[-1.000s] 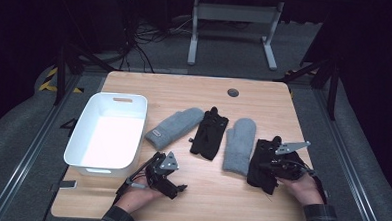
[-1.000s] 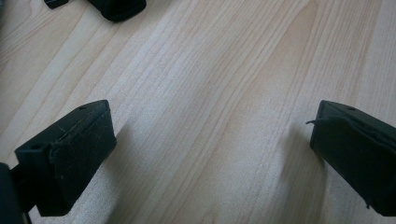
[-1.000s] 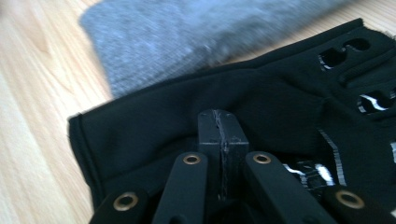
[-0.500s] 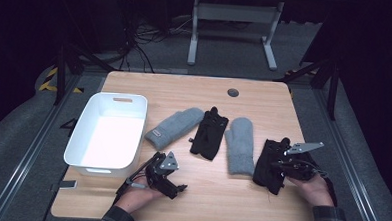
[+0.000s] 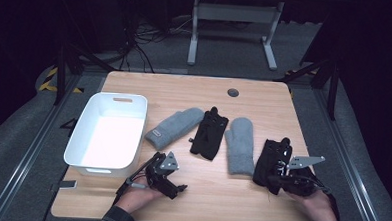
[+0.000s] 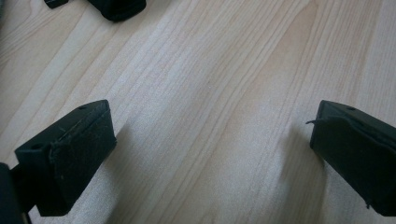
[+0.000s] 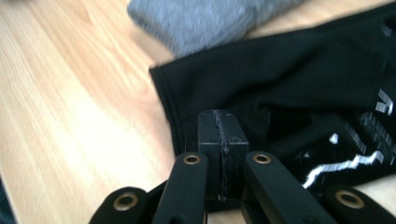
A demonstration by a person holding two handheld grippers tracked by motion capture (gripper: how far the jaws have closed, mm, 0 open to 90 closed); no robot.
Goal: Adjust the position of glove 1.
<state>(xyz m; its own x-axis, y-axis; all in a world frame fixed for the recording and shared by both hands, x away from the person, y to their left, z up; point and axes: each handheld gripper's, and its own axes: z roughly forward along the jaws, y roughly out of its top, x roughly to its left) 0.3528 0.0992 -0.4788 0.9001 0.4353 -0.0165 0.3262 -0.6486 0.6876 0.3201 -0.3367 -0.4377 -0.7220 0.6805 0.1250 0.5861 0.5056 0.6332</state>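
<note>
Two grey mittens [image 5: 175,127] [image 5: 240,150] and two black gloves lie on the wooden table [image 5: 185,90]. One black glove [image 5: 210,133] rests between the mittens. The other black glove [image 5: 271,159] lies at the right, apart from the nearer mitten, and my right gripper [image 5: 275,178] is shut on its near edge. In the right gripper view the pads [image 7: 222,126] meet on the black glove [image 7: 289,84], with the grey mitten [image 7: 210,18] beyond. My left gripper [image 5: 173,184] rests near the front edge, open [image 6: 210,154] over bare wood.
A white bin [image 5: 144,123] stands at the left of the table, just beyond my left gripper. A round dark grommet [image 5: 233,92] sits near the far edge. Table legs and cables stand on the dark floor behind.
My right gripper has moved to the right, dragging the black glove off the grey mitten's edge. The left gripper has stayed where it was.
</note>
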